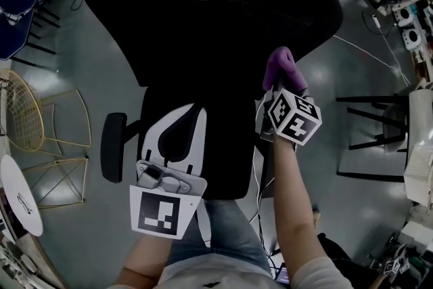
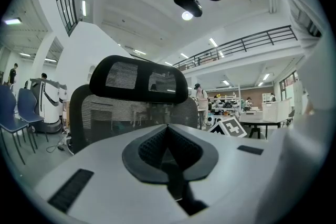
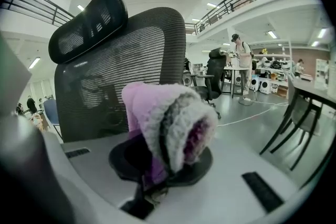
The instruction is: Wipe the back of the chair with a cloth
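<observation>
Fluffy lilac cloth [image 3: 168, 118] in right hand-held gripper [image 3: 160, 165], black mesh chair [image 3: 131, 60], possibly touching

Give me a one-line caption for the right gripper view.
Right gripper clamps a fluffy purple cloth, facing the black mesh chair back.

right gripper [image 3: 163, 178] clamping purple cloth [image 3: 168, 123], mesh chair back [image 3: 121, 76] behind
</observation>
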Available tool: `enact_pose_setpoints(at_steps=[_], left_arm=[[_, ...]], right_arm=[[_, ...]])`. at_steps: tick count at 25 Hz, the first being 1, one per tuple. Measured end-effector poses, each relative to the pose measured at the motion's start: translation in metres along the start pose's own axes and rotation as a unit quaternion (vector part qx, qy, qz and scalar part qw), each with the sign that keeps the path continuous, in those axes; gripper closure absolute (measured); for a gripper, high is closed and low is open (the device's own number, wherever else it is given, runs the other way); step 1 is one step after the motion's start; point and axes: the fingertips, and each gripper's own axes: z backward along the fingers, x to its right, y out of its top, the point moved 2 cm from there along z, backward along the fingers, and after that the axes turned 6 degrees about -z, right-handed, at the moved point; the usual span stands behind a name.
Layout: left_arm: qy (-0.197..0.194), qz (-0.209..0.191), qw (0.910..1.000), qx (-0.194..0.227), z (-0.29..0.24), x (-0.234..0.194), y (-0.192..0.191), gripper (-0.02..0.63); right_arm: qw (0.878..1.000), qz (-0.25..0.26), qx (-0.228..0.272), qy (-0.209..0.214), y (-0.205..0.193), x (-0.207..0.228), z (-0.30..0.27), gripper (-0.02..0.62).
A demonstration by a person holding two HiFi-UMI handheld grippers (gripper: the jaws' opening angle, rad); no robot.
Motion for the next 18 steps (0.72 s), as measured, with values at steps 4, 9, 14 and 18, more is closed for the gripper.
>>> enact_pose_setpoints(at_steps=[4, 9, 14, 18], left_arm=[[0.000, -0.001, 1.0000, 0.003, -0.001, 0.002, -0.004, 0.592], [0.009, 0.005, 0.9999, -0.001, 0.002, -0.003, -0.018, 0.592], [0.028, 0.013, 0.9995, -0.002, 0.003, -0.011, -0.034, 0.592], [0.040, 0.014, 0.9991, 0.001, 0.007, -0.019, -0.045, 0.592]], right_arm=[[1.000, 0.000, 0.014, 0.000, -0.002, -0.001, 0.000, 0.541], [0.999, 0.008, 0.036, 0.004, -0.003, -0.004, 0.002, 0.541], [1.000, 0.006, 0.029, 0.011, -0.022, -0.003, -0.002, 0.541], [0.999, 0.038, 0.020, 0.010, -0.043, -0.003, -0.004, 0.541]])
